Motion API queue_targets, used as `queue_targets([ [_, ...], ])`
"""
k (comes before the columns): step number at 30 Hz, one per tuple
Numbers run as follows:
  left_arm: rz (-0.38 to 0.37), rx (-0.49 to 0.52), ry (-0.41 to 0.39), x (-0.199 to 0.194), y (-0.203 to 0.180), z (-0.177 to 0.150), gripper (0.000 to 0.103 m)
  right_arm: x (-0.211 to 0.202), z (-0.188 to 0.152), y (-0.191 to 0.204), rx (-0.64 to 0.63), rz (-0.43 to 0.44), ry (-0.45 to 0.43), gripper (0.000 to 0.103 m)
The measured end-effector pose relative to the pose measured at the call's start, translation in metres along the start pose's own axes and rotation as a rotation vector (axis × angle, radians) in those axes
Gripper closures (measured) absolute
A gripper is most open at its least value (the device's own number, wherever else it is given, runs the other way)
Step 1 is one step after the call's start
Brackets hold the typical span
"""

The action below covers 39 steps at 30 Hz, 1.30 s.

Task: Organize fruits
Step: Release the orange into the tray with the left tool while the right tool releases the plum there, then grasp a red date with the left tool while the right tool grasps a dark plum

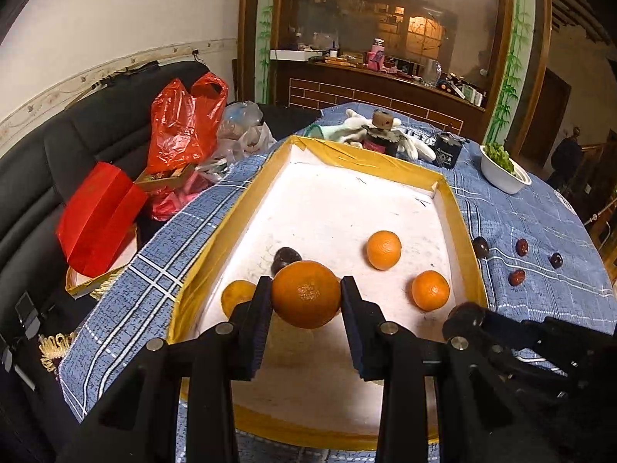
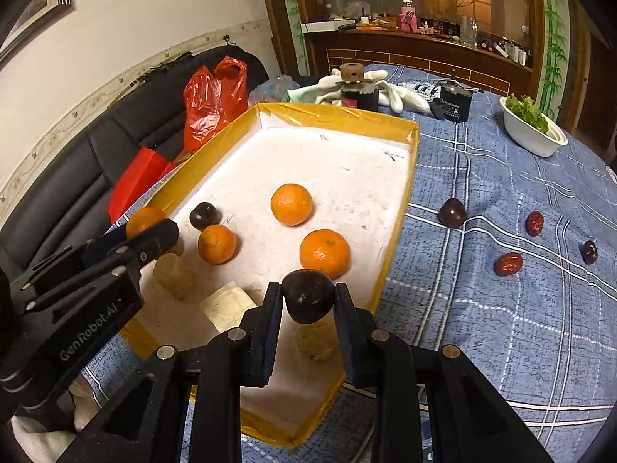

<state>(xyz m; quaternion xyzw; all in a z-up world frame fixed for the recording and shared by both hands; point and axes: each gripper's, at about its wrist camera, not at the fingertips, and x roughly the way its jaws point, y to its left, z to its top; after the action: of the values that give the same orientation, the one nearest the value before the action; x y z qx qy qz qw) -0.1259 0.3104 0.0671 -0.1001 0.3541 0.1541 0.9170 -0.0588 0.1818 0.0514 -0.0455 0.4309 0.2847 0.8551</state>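
Over the tray (image 1: 459, 208), an orange (image 1: 305, 294) fills the left gripper (image 1: 306, 296).

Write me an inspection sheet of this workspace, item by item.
Surface: round table under a blue checked cloth.
Job's things: yellow-rimmed tray holds three loose oranges and a dark fruit; four small fruits lie on the cloth right of it.
Clutter: white gloves, dark jar, black box, white bowl of greens.
Grippers: left tool shut on an orange; right tool shut on a dark round fruit, both over the tray.
Cables: nothing seen.
Surroundings: black sofa with red bags, wooden counter.
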Motion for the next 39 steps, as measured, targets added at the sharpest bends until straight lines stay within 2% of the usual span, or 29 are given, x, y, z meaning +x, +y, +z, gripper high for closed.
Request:
queue_targets([
  [2,0.004,-0.003,-0.002,-0.001,0.001,0.001,0.067,0.002,0.0,0.003,-0.002,0.001,0.0,0.072],
  [4,0.009,-0.001,-0.012,-0.005,0.0,0.002,0.052,0.003,0.0,0.004,0.003,0.012,0.005,0.072],
  [8,0.023,0.012,-0.058,-0.021,-0.004,0.004,0.043,0.001,-0.002,0.004,0.018,0.031,0.006,0.071],
  [11,0.033,0.027,-0.092,-0.034,-0.01,0.006,0.037,-0.005,-0.002,0.003,0.027,0.038,-0.007,0.064],
  [13,0.032,0.035,-0.11,-0.043,-0.014,0.007,0.032,-0.012,-0.003,0.002,0.027,0.04,-0.021,0.063],
  [19,0.026,0.058,-0.155,-0.068,-0.026,0.007,0.026,-0.031,-0.005,-0.004,0.041,0.049,-0.057,0.059],
  [27,0.016,0.112,-0.197,-0.096,-0.051,0.002,0.024,-0.063,-0.016,-0.025,0.072,0.044,-0.113,0.054],
  [39,-0.003,0.241,-0.226,-0.116,-0.103,-0.011,0.019,-0.099,-0.042,-0.106,0.2,-0.018,-0.161,0.051],
])
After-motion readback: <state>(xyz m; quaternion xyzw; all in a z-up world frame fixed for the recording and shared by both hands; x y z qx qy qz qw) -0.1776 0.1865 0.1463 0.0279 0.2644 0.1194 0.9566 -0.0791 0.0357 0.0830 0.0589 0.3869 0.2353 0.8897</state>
